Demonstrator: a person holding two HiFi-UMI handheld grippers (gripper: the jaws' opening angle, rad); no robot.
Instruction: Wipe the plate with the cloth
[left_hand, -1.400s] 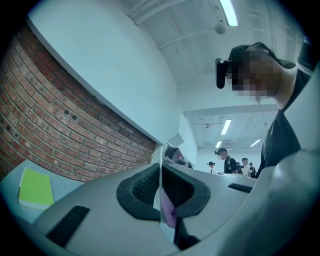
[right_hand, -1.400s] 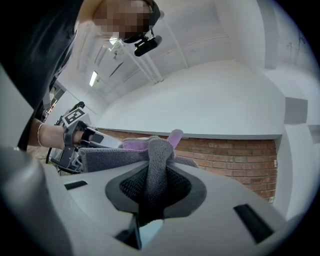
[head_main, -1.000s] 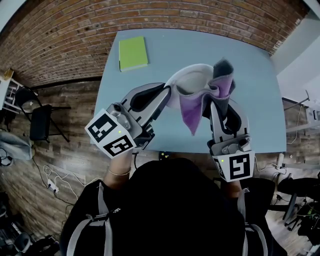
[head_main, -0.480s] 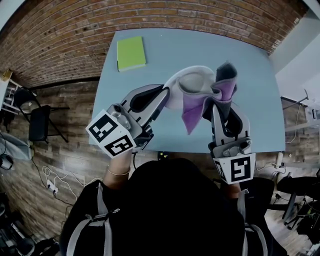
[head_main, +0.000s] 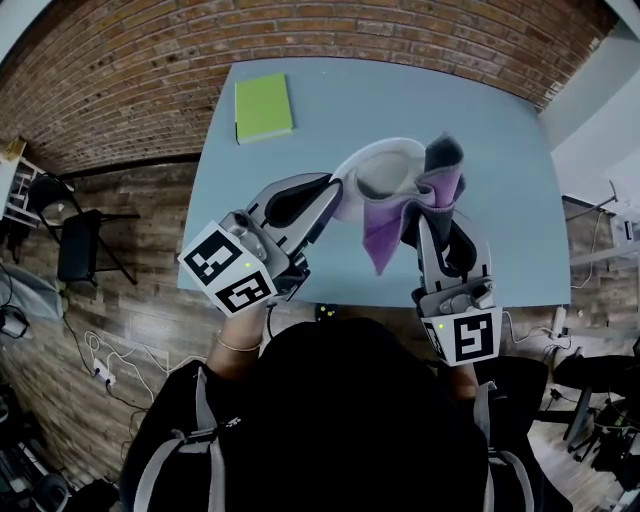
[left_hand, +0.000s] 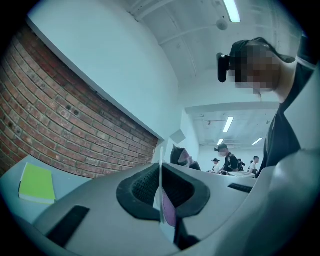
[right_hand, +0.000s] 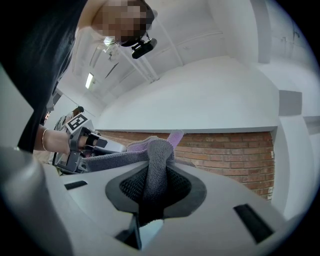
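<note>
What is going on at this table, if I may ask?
A person holds a gripper in each hand. The left gripper is shut on the rim of a white plate, held up over the blue table. The right gripper is shut on a grey and purple cloth draped against the plate. A green pad lies at the table's far corner.

The cloth (head_main: 438, 185) now bunches lower against the right edge of the plate (head_main: 375, 168), and more of the plate's white inside shows than a second ago. In the head view the right gripper (head_main: 428, 222) sits slightly further left, and the left gripper (head_main: 333, 190) sits slightly lower and further right.
</note>
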